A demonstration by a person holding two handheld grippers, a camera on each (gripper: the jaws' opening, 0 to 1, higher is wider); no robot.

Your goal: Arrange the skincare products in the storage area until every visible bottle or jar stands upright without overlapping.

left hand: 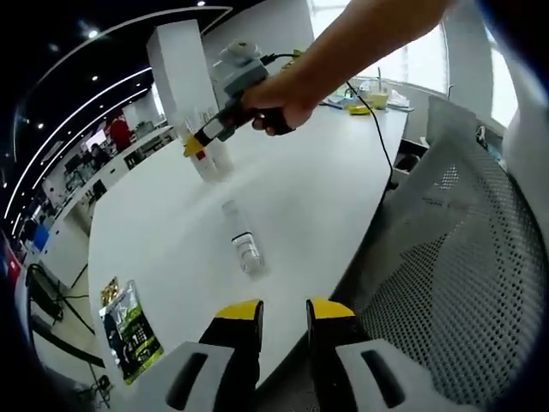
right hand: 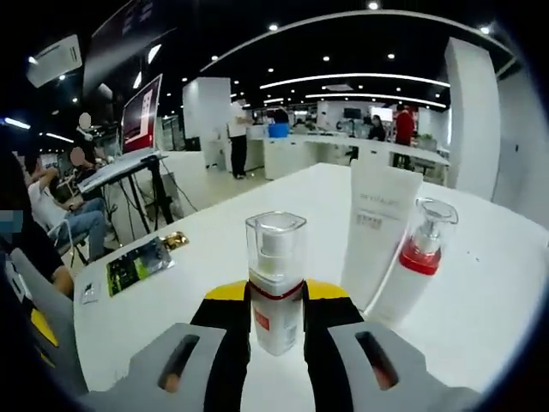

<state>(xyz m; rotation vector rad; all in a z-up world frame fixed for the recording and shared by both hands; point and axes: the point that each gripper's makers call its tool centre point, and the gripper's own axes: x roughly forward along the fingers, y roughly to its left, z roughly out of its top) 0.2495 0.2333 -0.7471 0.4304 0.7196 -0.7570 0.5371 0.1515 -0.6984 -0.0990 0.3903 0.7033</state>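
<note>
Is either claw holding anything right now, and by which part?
The right claw grips the small clear-capped bottle upright by its lower body, just under the red band. The left claw is open, holding nothing.

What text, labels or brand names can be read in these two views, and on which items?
None can be read for certain.
White tube: grey print, too blurred.
Clear-capped bottle in the right gripper: red label, print too small.
Green packet on the table: illegible.
Red-and-white sign: illegible.
Lying bottle: nothing legible.
</note>
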